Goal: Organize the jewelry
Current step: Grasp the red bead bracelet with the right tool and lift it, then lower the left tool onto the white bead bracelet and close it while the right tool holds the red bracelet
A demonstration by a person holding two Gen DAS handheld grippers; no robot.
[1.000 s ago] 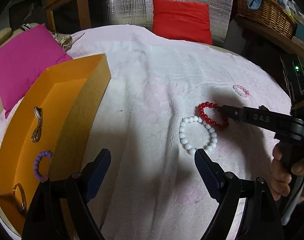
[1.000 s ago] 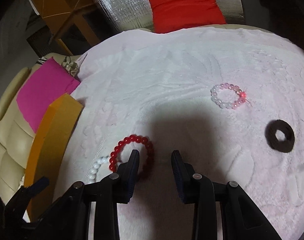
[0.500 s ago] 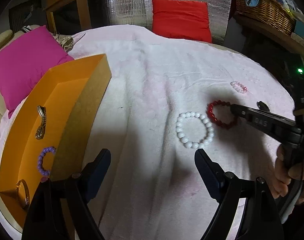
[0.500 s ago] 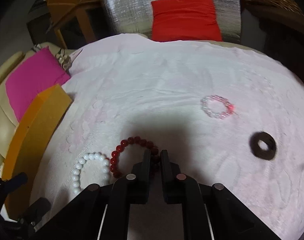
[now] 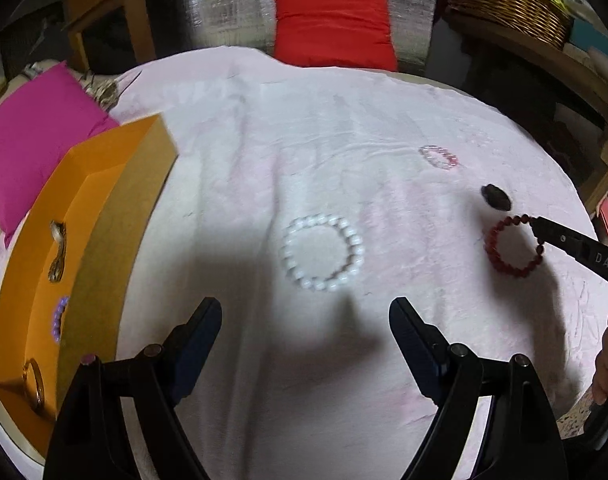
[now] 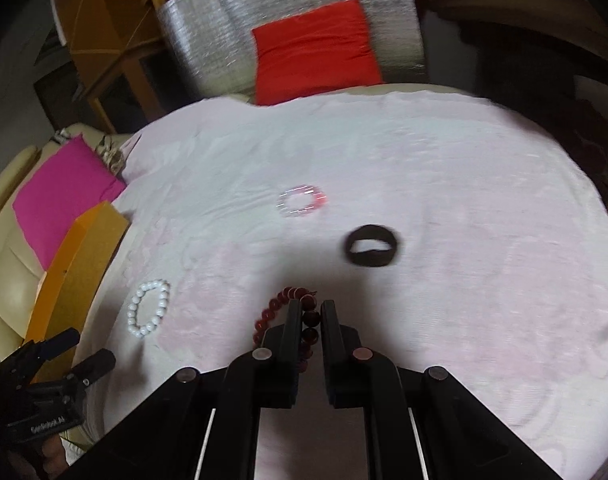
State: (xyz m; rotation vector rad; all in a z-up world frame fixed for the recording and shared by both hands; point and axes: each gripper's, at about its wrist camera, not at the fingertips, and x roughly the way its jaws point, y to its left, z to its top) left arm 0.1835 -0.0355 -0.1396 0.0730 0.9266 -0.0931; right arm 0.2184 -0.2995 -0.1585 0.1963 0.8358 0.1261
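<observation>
My right gripper [image 6: 311, 307] is shut on a red bead bracelet [image 6: 278, 308] and holds it lifted over the pink cloth; in the left wrist view the red bracelet [image 5: 499, 258] hangs from the right gripper's tip [image 5: 537, 224]. My left gripper [image 5: 305, 312] is open and empty, just short of a white bead bracelet [image 5: 323, 254], which also shows in the right wrist view [image 6: 150, 312]. An orange box [image 5: 116, 216] at the left holds a watch [image 5: 58, 252], a purple bracelet [image 5: 58, 316] and a gold bangle [image 5: 34, 384].
A pink bead bracelet [image 6: 302, 202] and a black ring-shaped band [image 6: 371, 246] lie on the cloth-covered round table [image 6: 483, 240]. A magenta cushion [image 5: 28, 152] lies behind the box, a red cushion [image 5: 331, 28] at the back, a wicker basket [image 5: 515, 4] at the far right.
My right gripper closed on the red bracelet, lifted it and carried it to the right, away from the white bracelet. My left gripper stayed open and came closer to the white bracelet.
</observation>
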